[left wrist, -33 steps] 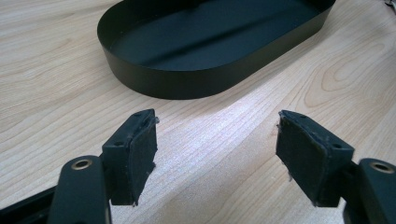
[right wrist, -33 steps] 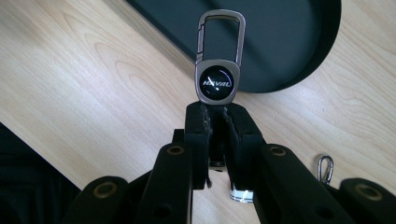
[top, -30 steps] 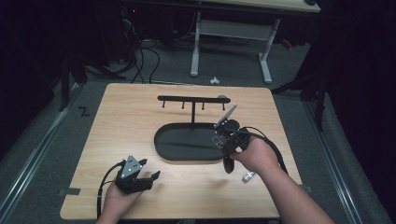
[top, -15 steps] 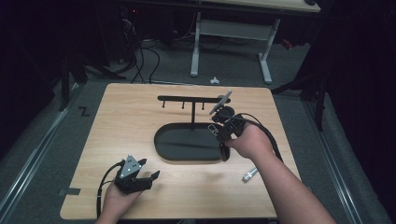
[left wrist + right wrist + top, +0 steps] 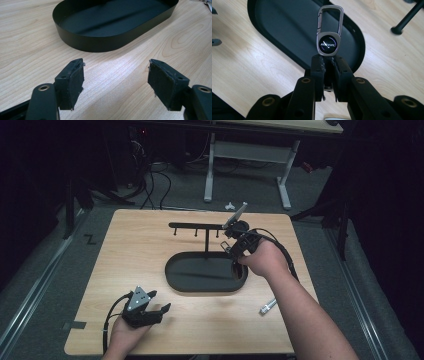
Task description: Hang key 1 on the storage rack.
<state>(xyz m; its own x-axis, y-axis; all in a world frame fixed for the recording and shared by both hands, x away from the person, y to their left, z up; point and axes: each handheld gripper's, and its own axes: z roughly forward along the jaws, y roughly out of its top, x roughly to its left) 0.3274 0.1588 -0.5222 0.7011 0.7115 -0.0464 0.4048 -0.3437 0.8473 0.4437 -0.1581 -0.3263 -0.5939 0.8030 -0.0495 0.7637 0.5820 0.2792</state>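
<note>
Pale wooden table (image 5: 150, 250), small silver metal piece (image 5: 267, 307) near its right edge, white-legged desk (image 5: 247, 155) behind, cables (image 5: 155, 180) on grey floor

A metal keychain (image 5: 329, 37), clamped at its lower end between the black fingers (image 5: 318, 72) of the right gripper (image 5: 328, 75), stands upright at the centre of the right gripper view. Its silver carabiner clip, closed, forms a narrow loop at the top; below it sits a round dark emblem with pale lettering, ringed in grey metal. Behind it, across the upper middle of the frame, lies the black oval tray (image 5: 274, 30). In the high view, right of centre, the keychain is too small to make out at the gripper's (image 5: 235, 245) tip, above the tray's (image 5: 200, 287) right end.
</note>
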